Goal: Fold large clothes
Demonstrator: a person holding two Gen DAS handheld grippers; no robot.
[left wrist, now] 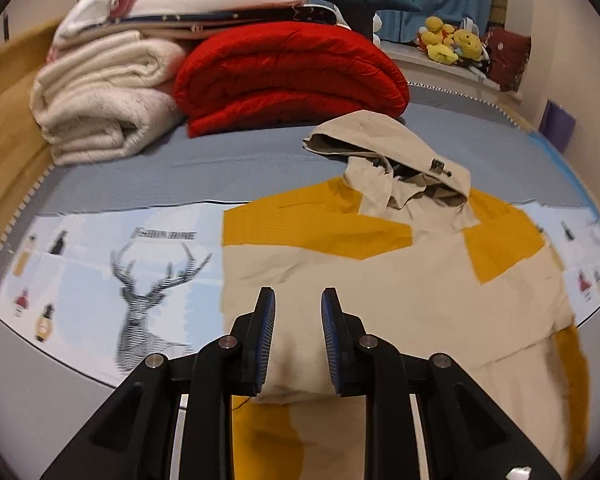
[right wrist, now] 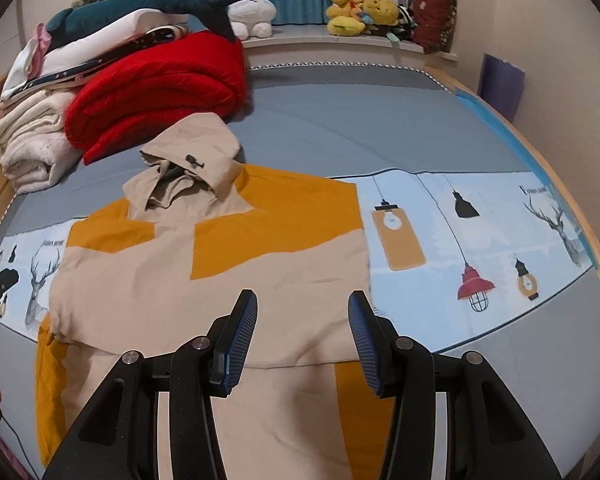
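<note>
A beige and mustard-yellow hooded jacket [left wrist: 400, 280] lies on the bed, partly folded, its hood [left wrist: 384, 148] toward the pillows. It also shows in the right wrist view [right wrist: 220, 280]. My left gripper [left wrist: 298, 300] is open and empty, hovering over the jacket's left side near a folded edge. My right gripper [right wrist: 302, 304] is open and empty, above the jacket's right side near its folded lower edge. The left gripper's tip [right wrist: 0, 280] shows at the left edge of the right wrist view.
A red quilt [left wrist: 288, 80] and a cream blanket [left wrist: 104, 104] are stacked at the bed's head, with more folded bedding and a plush shark [right wrist: 160, 4]. Stuffed toys [right wrist: 364, 10] sit on the window ledge. A printed sheet [right wrist: 460, 232] covers the bed. A wooden bed frame [left wrist: 4, 128] runs along the left.
</note>
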